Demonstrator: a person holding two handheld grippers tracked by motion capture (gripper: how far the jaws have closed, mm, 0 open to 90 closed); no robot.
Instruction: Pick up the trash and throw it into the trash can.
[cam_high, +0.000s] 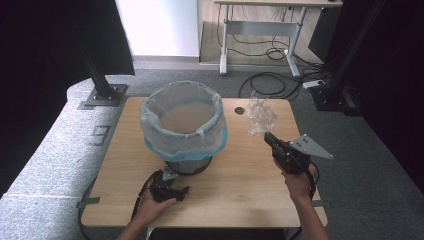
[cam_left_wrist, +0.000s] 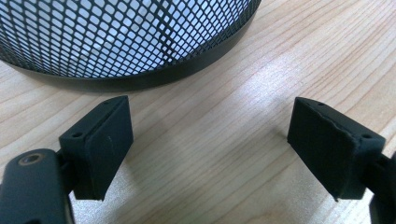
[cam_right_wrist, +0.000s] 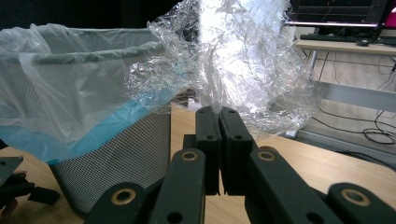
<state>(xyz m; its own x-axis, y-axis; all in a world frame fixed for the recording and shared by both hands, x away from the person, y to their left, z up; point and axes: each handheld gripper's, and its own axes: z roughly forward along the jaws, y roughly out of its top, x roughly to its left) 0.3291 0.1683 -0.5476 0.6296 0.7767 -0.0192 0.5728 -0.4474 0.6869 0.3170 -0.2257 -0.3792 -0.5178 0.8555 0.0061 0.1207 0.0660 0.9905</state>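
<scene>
A black mesh bin (cam_high: 187, 165) lined with a pale blue plastic bag (cam_high: 182, 122) stands on the wooden table (cam_high: 240, 180). My right gripper (cam_high: 267, 136) is shut on a crumpled piece of clear plastic film (cam_high: 261, 115), held above the table to the right of the bin. In the right gripper view the film (cam_right_wrist: 243, 60) rises from the pressed jaws, with the bin's bag (cam_right_wrist: 60, 88) at left. My left gripper (cam_high: 172, 192) rests low on the table in front of the bin. Its jaws stand wide apart over bare wood (cam_left_wrist: 210, 135), with the bin's mesh base (cam_left_wrist: 126, 42) just beyond.
A dark round hole (cam_high: 240, 110) is in the table's far side. Black frame posts (cam_high: 102, 85) stand at the back left and right. A desk (cam_high: 260, 30) with loose cables (cam_high: 270, 82) on the floor lies beyond the table.
</scene>
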